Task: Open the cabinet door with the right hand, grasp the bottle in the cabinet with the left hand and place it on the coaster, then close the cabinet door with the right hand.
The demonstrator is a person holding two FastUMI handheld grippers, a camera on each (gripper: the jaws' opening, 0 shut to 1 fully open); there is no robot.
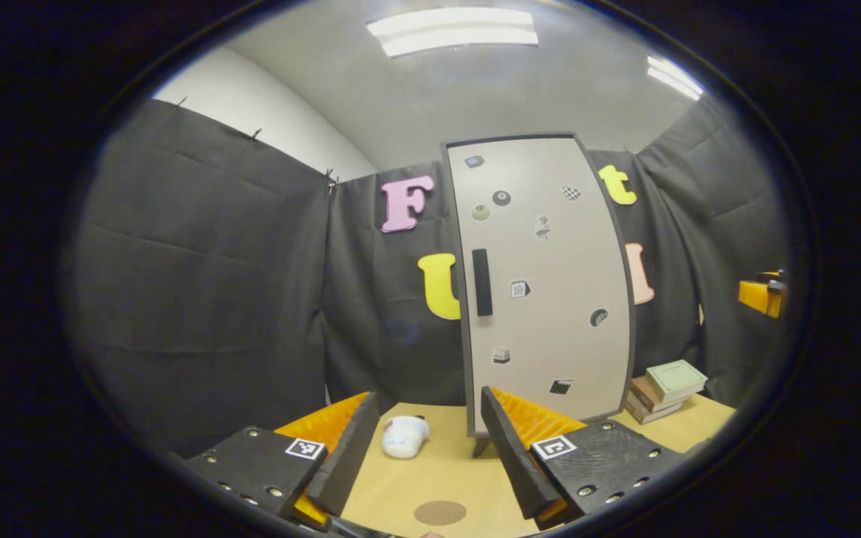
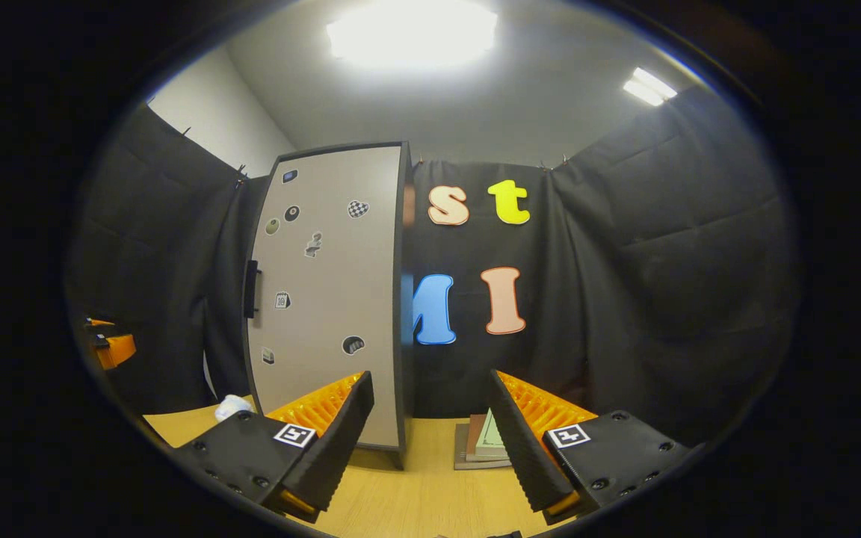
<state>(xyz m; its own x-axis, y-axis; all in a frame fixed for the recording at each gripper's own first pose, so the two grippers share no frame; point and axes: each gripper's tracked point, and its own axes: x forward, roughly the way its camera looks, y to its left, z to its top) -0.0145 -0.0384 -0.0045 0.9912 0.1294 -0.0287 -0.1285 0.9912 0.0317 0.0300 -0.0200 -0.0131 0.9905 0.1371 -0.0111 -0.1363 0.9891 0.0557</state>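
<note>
Both jaws of my left gripper (image 1: 430, 448) and right gripper (image 2: 430, 441) are spread, empty; cabinet door (image 1: 542, 284) closed ahead, coaster (image 1: 439, 512) below between left jaws.

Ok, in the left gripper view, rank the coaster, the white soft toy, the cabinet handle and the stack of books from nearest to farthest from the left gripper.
1. Coaster, on the table between the fingers.
2. White soft toy, ahead, slightly left.
3. Cabinet handle, up on the closed door.
4. Stack of books, far right, beside the cabinet.
</note>
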